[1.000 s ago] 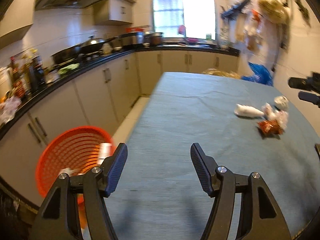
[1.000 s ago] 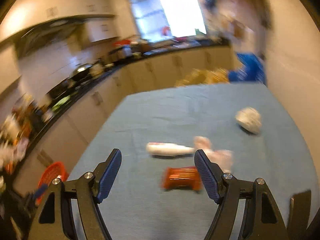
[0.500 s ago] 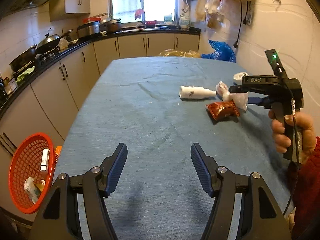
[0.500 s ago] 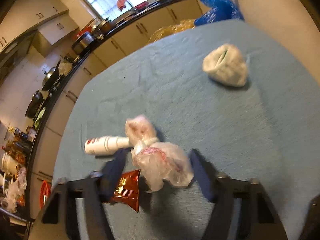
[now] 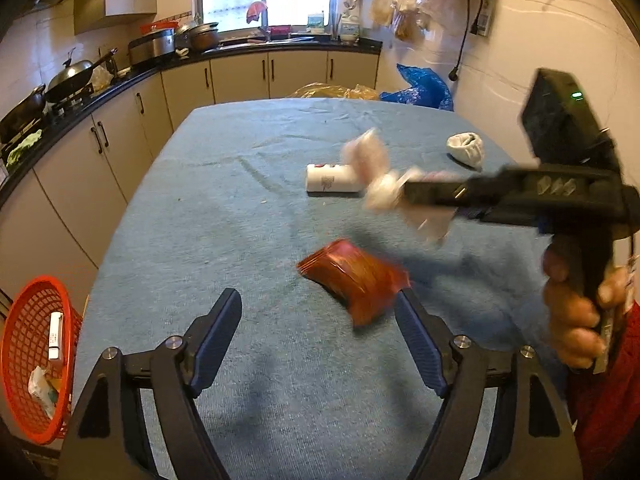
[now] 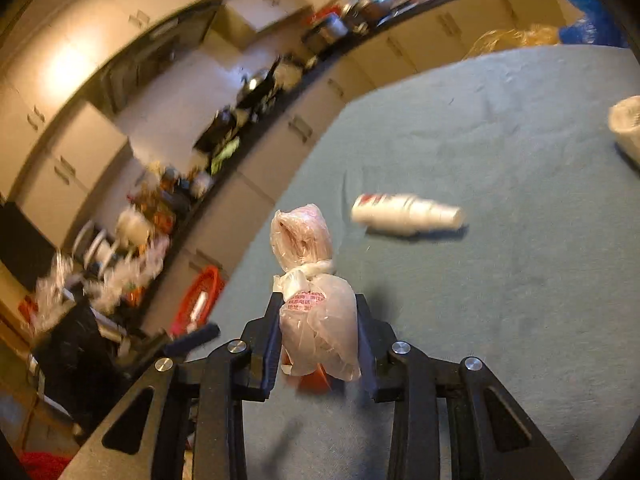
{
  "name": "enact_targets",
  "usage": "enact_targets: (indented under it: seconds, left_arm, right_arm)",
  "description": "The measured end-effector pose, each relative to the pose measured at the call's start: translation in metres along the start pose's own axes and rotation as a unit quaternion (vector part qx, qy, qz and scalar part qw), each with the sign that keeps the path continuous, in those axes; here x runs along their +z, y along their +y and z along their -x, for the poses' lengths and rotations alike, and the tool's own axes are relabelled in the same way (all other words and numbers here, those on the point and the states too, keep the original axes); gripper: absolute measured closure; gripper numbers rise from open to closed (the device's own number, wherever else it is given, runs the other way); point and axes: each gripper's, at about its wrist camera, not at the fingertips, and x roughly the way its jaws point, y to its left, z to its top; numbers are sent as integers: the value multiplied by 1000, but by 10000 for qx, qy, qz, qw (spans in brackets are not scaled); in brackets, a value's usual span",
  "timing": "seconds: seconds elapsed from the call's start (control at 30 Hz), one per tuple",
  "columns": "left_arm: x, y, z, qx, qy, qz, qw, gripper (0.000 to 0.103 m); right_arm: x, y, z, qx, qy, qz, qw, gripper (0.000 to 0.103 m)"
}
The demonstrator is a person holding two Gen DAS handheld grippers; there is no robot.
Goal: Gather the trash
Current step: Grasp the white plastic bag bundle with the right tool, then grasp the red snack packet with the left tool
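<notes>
My right gripper [image 6: 318,312] is shut on a knotted clear plastic bag [image 6: 314,280] and holds it above the blue table; the bag [image 5: 376,176] looks blurred in the left wrist view. My left gripper [image 5: 318,320] is open and empty, just short of a red snack wrapper [image 5: 356,276] lying on the table [image 5: 240,216]. A white bottle [image 5: 332,178] [image 6: 404,212] lies on its side further back. A crumpled white wad [image 5: 466,148] [image 6: 626,128] lies at the far right. An orange basket [image 5: 32,356] with some trash stands on the floor at the left.
Kitchen counters with pans [image 5: 72,76] run along the left and back. Blue [image 5: 424,88] and yellow bags [image 5: 336,91] sit beyond the table's far end. The wall is close on the right.
My right gripper closed on the plastic bag and lifted it off the table, swinging left. My left gripper moved forward to the red wrapper.
</notes>
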Motion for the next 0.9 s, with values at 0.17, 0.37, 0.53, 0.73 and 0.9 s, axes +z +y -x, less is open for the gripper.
enact_targets:
  seconds: [0.17,0.37,0.53,0.73,0.9]
  left_arm:
    - [7,-1,-20,-274,345,321,9985,25]
    - [15,-19,-49,-255,797,720,9939,25]
    - [21,-26,-74,171,897,827,9924,33]
    - [15,-25,-71,470,622,510,9957,66]
    - [8,-1,-55,340,142,714,9968,70]
  right_arm:
    - [2,-11,19,-243,-412,-308,9984,68]
    - [3,4,30,-320,-789,-224,9961,68]
    - [7,1,37,-321,-973,-351,9941,68]
    - [6,0,41,-271,-1023,-412,9935,67]
    - [4,7,36,-363,-964,-224,9944,67]
